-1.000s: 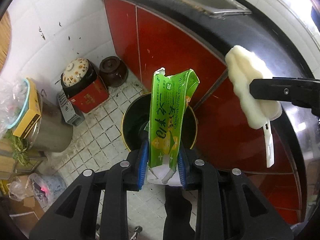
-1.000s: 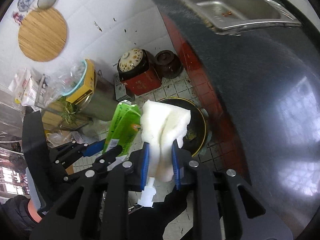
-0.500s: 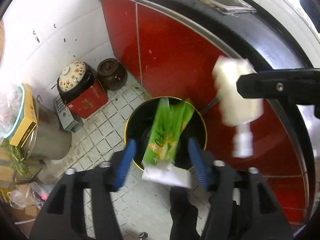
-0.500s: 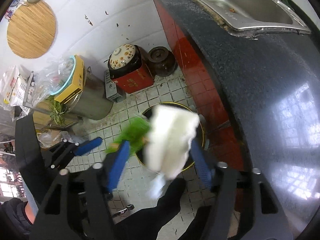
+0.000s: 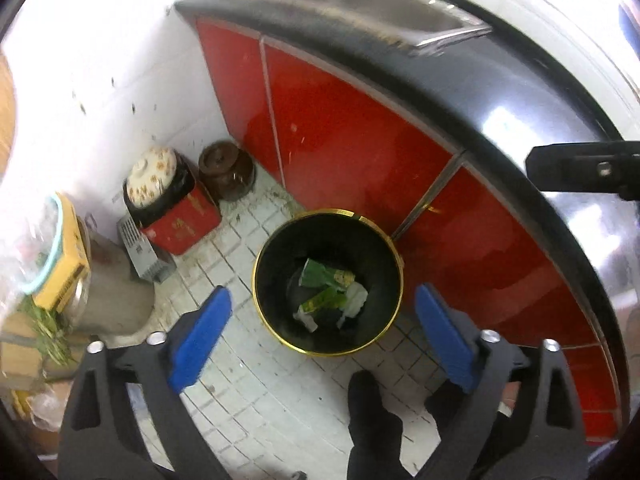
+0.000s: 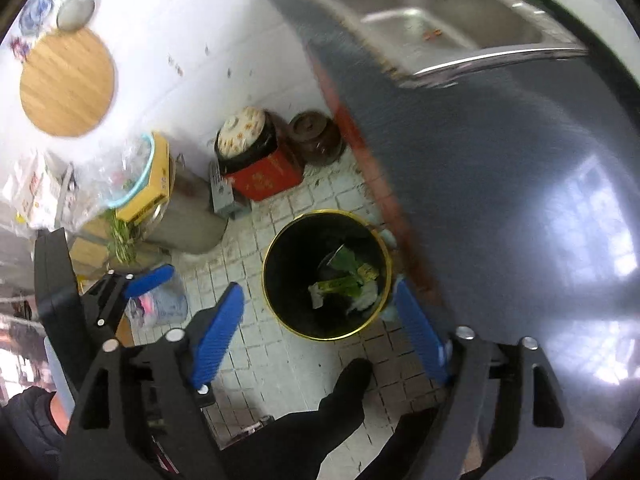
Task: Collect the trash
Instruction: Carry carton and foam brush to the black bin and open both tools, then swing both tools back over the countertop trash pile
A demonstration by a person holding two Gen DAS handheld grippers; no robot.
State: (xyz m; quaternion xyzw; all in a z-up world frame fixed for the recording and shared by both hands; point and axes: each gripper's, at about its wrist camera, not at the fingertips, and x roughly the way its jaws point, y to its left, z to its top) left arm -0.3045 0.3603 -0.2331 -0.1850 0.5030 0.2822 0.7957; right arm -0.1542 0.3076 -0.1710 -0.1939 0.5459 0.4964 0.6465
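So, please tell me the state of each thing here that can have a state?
Left gripper: jaws opening, nothing between them.
Right gripper: jaws opening, nothing between them.
Trash bin: open top, upright on the floor.
Green carton: lying inside the bin.
White wrapper: lying inside the bin.
Brown jar: lid on.
Cabinet doors: closed.

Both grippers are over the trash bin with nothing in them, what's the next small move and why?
Probably lift both away toward the counter for more trash: the green wrapper and white foam lie inside the bin, and both grippers' opening fingers hold nothing.
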